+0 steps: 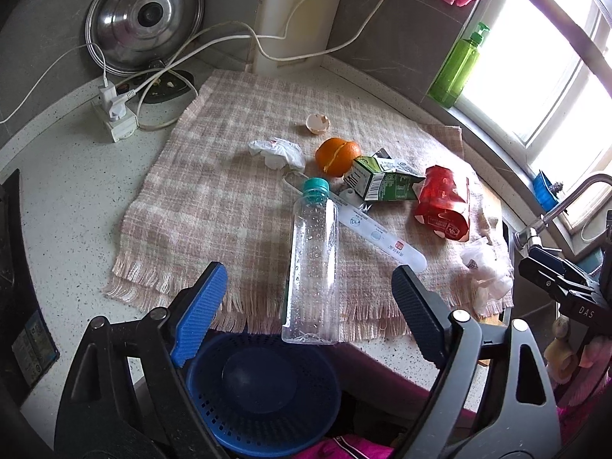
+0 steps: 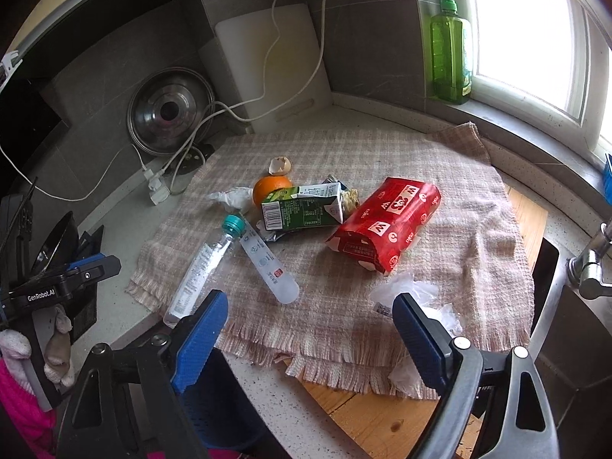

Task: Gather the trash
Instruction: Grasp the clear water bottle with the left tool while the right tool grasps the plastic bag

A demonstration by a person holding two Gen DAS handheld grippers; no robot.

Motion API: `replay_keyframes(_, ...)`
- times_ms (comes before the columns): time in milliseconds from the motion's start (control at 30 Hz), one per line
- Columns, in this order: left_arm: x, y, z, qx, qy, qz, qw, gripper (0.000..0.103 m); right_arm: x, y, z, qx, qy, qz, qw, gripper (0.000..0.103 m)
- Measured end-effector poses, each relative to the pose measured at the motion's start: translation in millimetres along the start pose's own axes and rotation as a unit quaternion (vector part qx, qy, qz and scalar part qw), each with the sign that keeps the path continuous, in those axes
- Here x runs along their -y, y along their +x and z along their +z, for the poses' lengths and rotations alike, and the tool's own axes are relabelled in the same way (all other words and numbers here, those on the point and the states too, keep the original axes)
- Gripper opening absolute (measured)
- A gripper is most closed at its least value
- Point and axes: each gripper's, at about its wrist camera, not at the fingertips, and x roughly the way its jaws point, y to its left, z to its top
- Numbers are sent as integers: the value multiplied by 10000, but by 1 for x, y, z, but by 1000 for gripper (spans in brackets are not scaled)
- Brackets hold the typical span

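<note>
Blue mesh basket (image 1: 264, 390) sits below the tabletop (image 1: 76, 206) edge, right under the left tongs (image 1: 308, 298), likely so trash can drop in. Those tongs are spread around the clear bottle (image 1: 314, 264), whose base overhangs the edge. Further right, the right tongs (image 2: 308, 329), also spread and empty, hover just before the crumpled plastic (image 2: 411, 292); the red packet (image 2: 386, 222) lies beyond.

Daylight from window (image 1: 554, 88) at two o'clock, blown out white. Soft shadows on cloth (image 2: 344, 267). Strong fisheye bending at edges; dark corners. Centre sharp.
</note>
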Motion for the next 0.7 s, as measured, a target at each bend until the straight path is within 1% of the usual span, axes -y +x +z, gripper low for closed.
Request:
replay_keyframes(33,-1,5,1,-60,-24,-34,10000,86,6,3,0,-54,-9,-97,9999,89)
replay_keyframes(100,-2,14,2,-205,-52,-135,9997,86,21,10,0,-185,40,-274,9994,89)
replay_keyframes(233,0,38,5,-479,17,-176,9987,85,48,26,2,-451,185,-344,9982,89)
replay_keyframes(333,1,55,7,-623,121,-125,9979,84,63,40,1,-652,229,-405,9968,93)
replay_keyframes(433,0,73,10,-803,137,-96,9966,83,71,53,0,-861,200,-487,9949,96)
replay_keyframes(533,-2,92,13,-976,147,-32,9951,83,75,64,-2,-1032,182,-482,9933,96)
replay_keyframes(700,-11,117,16,-1276,-6,-87,9918,83,74,83,-6,-1267,24,-510,9906,97)
